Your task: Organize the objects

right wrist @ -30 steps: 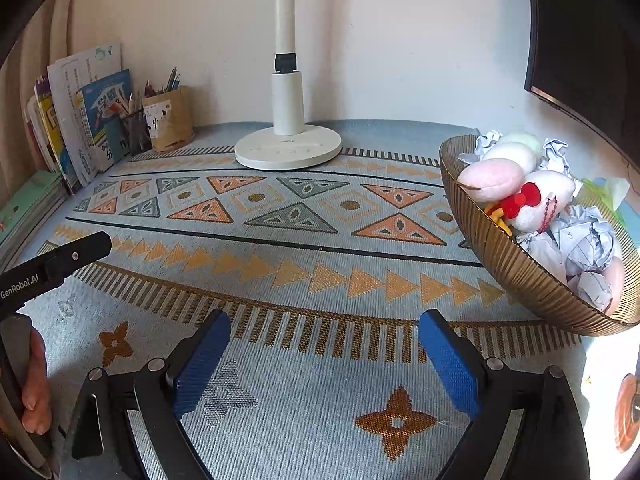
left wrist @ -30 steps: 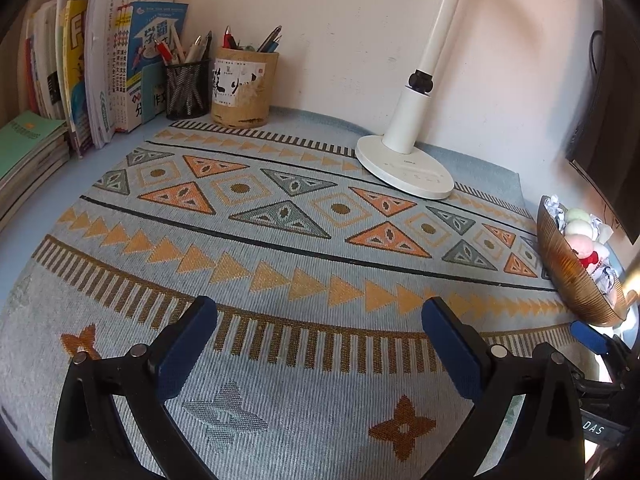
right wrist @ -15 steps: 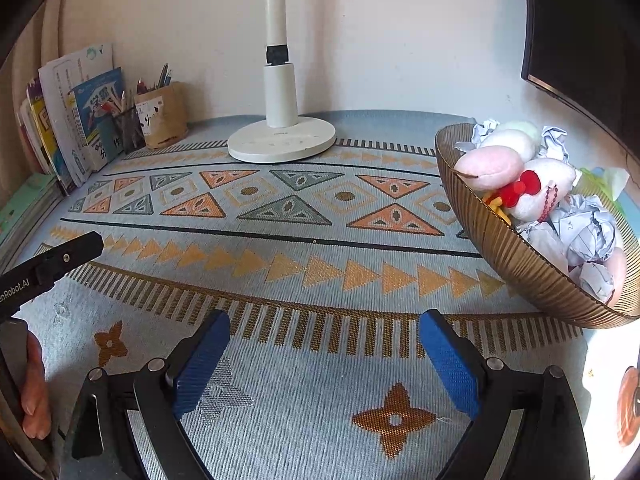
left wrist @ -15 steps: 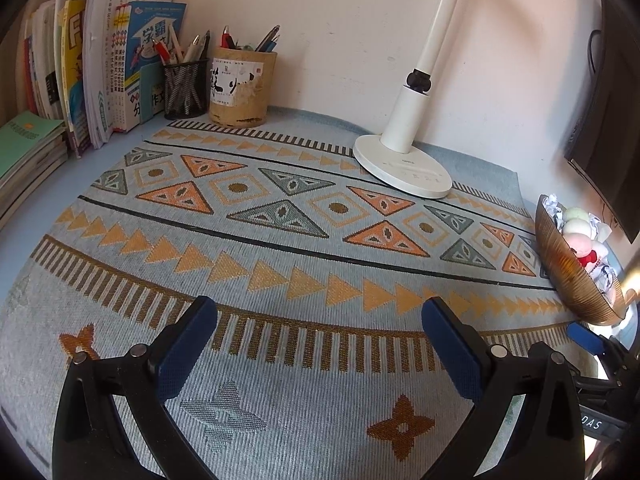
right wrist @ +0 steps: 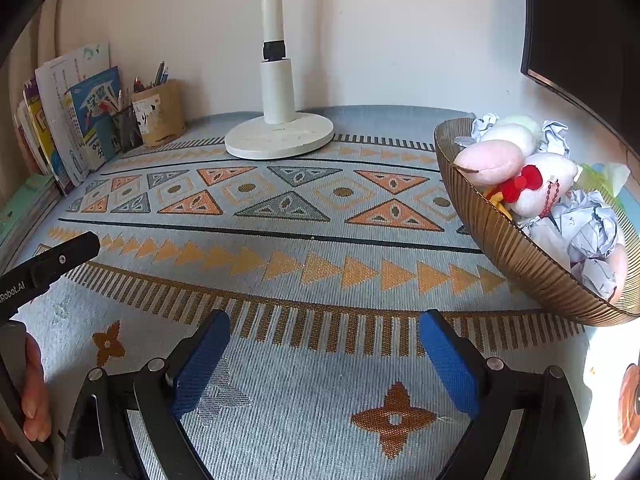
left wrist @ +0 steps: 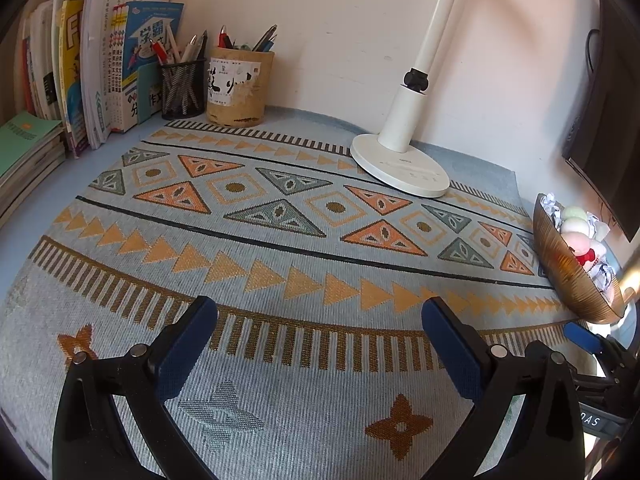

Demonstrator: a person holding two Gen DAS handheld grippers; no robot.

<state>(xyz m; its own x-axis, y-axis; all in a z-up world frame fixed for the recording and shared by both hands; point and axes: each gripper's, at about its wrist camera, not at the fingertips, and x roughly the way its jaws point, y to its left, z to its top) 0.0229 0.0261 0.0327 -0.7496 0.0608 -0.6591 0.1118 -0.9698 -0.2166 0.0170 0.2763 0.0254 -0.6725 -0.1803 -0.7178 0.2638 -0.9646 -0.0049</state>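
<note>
Stacked books [left wrist: 24, 148], flat, green soft cover uppermost, lie at the far left edge of the tabletop. Upright books [left wrist: 100, 64], glossy card and paper covers, lean against the wall just beside them. Black wire-mesh pen cup [left wrist: 182, 88], cylindrical, holds pens; it touches or nearly touches the tan cork-like pen pot [left wrist: 236, 88], a cylinder with a white paper label. Woven cloth [left wrist: 280, 240], pale blue-grey, coarse ribbed weave, carries orange and grey triangles, diamonds and a comb-like fringe band. White desk lamp [left wrist: 400, 168], smooth round disc base and tubular stem with a black joint, stands on the cloth's far edge.

Left claw [left wrist: 320, 344]: black frame, blue textured pads, jaws wide apart, nothing between them, above bare cloth. Right claw [right wrist: 324, 356]: same build, jaws likewise spread and empty.

Bowl [right wrist: 520, 248], golden-brown, finely ribbed, shallow and rounded, sits at the right end of the cloth. It contains plush toys [right wrist: 516, 168], soft pink and white fabric with a red bow, and crumpled paper balls [right wrist: 588, 228], white and creased.

Dark flat screen [right wrist: 580, 32] hangs at the upper right.

Left-wrist view only: book spines and pen tips in detail, and a blue pad of the right claw at the lower right margin. Right-wrist view only: the bowl's contents close up, an arm of the left claw's black body, and fingers [right wrist: 34, 396] wrapped on its handle at the lower left.
</note>
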